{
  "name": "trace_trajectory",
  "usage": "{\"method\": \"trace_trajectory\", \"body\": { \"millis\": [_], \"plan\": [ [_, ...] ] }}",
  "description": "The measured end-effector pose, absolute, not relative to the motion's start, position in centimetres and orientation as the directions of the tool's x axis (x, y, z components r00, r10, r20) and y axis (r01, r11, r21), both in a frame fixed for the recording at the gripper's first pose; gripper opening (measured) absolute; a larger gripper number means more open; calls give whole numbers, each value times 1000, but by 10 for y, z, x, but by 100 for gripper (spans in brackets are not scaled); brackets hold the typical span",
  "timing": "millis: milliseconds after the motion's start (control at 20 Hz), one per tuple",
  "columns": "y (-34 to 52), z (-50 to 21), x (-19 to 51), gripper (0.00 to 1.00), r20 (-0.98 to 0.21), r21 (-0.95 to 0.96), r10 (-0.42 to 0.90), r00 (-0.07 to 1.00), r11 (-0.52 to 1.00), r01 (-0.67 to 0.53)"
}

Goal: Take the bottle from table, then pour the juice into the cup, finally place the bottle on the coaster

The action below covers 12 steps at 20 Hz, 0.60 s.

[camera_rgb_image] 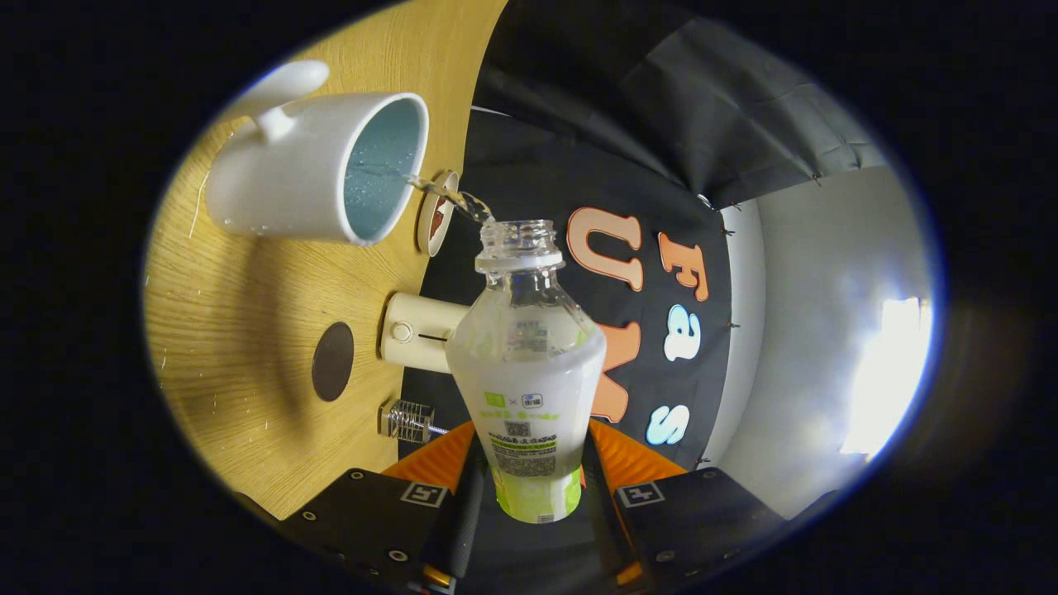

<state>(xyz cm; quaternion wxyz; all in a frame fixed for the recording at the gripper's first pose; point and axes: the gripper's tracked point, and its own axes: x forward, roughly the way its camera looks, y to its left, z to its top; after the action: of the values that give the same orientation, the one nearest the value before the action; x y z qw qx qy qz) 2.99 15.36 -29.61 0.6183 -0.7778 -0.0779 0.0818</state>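
Clear liquid streams from the tipped bottle (526, 364), clamped between the tongs (533, 487), into the white cup (318, 169) on the wooden counter (240, 330). Pouring is underway; the dark coaster (333, 361) near the cup awaits the bottle.

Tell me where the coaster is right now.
In the gripper view, the dark round coaster lies flat on the wooden table, beside the white cup and apart from the held bottle.
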Motion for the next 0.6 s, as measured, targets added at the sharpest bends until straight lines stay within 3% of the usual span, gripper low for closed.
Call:
{"method": "trace_trajectory", "body": {
  "millis": [600],
  "plan": [
    [160, -289, 31, 59, -14, -959, 262, 965, -278, 61]
  ]
}}
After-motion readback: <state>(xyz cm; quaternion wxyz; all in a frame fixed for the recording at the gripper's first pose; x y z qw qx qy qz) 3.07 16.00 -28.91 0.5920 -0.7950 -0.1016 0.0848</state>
